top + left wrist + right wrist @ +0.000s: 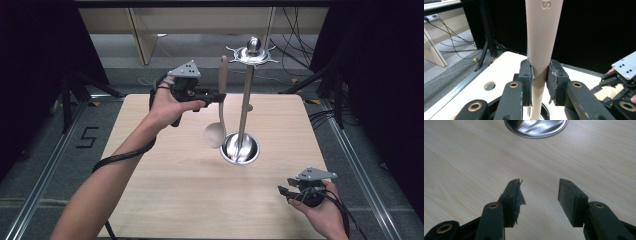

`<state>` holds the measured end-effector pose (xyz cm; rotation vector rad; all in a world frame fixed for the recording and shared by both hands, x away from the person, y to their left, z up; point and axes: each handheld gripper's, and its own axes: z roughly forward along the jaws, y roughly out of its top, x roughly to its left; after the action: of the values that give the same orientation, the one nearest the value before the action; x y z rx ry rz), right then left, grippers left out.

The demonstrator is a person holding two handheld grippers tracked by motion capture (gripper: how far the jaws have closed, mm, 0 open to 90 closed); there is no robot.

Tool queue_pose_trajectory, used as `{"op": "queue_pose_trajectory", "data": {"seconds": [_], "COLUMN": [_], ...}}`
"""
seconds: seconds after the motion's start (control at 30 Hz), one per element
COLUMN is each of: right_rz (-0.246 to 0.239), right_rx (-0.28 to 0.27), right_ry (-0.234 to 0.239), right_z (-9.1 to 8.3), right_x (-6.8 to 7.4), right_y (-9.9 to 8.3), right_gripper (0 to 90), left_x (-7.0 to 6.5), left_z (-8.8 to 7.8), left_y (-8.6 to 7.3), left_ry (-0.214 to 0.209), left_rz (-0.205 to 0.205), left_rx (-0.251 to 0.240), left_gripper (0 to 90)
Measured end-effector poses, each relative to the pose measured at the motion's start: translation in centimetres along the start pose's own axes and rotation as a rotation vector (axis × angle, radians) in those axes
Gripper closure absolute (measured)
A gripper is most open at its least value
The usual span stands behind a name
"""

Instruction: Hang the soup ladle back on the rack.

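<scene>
Spoon point(220, 107), beige and long-handled, hangs upright in the air above the middle of the wooden table point(165, 200), bowl end down and handle end up. Its bowl sits just beside the round base of a shiny metal utensil stand point(244, 107), on the base's left side; whether bowl and base touch cannot be told from the high view. The left gripper point(219, 96) is clamped on the spoon's handle a little above its midpoint, and in the left gripper view point(539, 75) both black jaws press flat against the narrow part of the handle from either side, with the handle rising wide above them and running down between them. The person's left hand point(167, 106) holds that gripper raised over the far left part of the table.

The stand has a thin pole rising from a dish-shaped base near the table's centre, topped by a disc with small hooks and a ball.

Near the table's near right corner, the right hand point(322, 212) holds the right gripper point(282, 192) low over the wood. In the right gripper view point(539, 191) its jaws stand wide apart with bare table between them, and the rim of the stand's base lies farther ahead.
</scene>
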<state>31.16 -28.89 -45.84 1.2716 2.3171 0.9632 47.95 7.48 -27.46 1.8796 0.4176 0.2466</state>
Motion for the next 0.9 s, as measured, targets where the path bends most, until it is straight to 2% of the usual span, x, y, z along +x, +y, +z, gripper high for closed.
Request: {"op": "queue_pose_trajectory", "data": {"seconds": [0.13, 0.17, 0.2, 0.33, 0.37, 0.47, 0.5, 0.63, 0.67, 0.7, 0.77, 0.9], "right_rz": [-0.005, -0.032, -0.035, -0.040, -0.019, -0.020, -0.045, -0.043, -0.002, 0.014, 0.003, 0.012], "right_rx": [0.001, -0.002, -0.003, -0.004, 0.002, 0.001, -0.005, -0.005, 0.004, 0.014, 0.012, 0.016], "right_ry": [-0.004, -0.016, -0.017, -0.019, -0.016, -0.016, -0.020, -0.020, -0.006, -0.010, -0.010, -0.011], "right_z": [0.0, -0.1, -0.1, -0.1, -0.1, -0.1, -0.1, -0.1, 0.0, -0.1, -0.1, -0.1], "right_x": [0.0, -0.3, -0.3, -0.3, -0.2, -0.2, -0.4, -0.4, -0.1, 0.0, 0.0, 0.0], "right_y": [0.0, 0.1, 0.1, 0.0, 0.1, 0.1, 0.0, 0.0, 0.0, 0.0, 0.0, 0.0], "right_gripper": [53.0, 53.0, 53.0, 53.1, 53.1, 53.1, 53.1, 53.1, 53.1, 53.1, 53.1, 53.0], "left_x": [0.0, 0.0, 0.0, 0.0, 0.0, 0.0, 0.0, 0.0, 0.0, 0.0, 0.0, 0.0], "left_z": [0.1, 0.1, 0.2, 0.2, 0.3, 0.4, 0.4, 0.7, 0.8, 0.8, 0.9, 1.2], "left_y": [0.1, 0.2, 0.2, 0.3, 0.3, 0.3, 0.3, 0.4, 0.4, 0.4, 0.5, 0.6], "left_ry": [-0.009, -0.013, -0.012, -0.021, -0.023, -0.023, -0.023, -0.026, -0.027, -0.031, -0.032, -0.031], "left_rz": [-0.005, -0.005, -0.005, -0.003, -0.001, -0.007, -0.008, -0.011, -0.014, -0.012, -0.012, -0.014], "left_rx": [0.006, 0.010, 0.012, 0.015, 0.017, 0.028, 0.034, 0.036, 0.038, 0.041, 0.042, 0.059], "left_gripper": [74.2, 74.2, 74.2, 74.2, 74.2, 74.2, 74.1, 74.2, 74.1, 74.2, 74.1, 74.1]}}
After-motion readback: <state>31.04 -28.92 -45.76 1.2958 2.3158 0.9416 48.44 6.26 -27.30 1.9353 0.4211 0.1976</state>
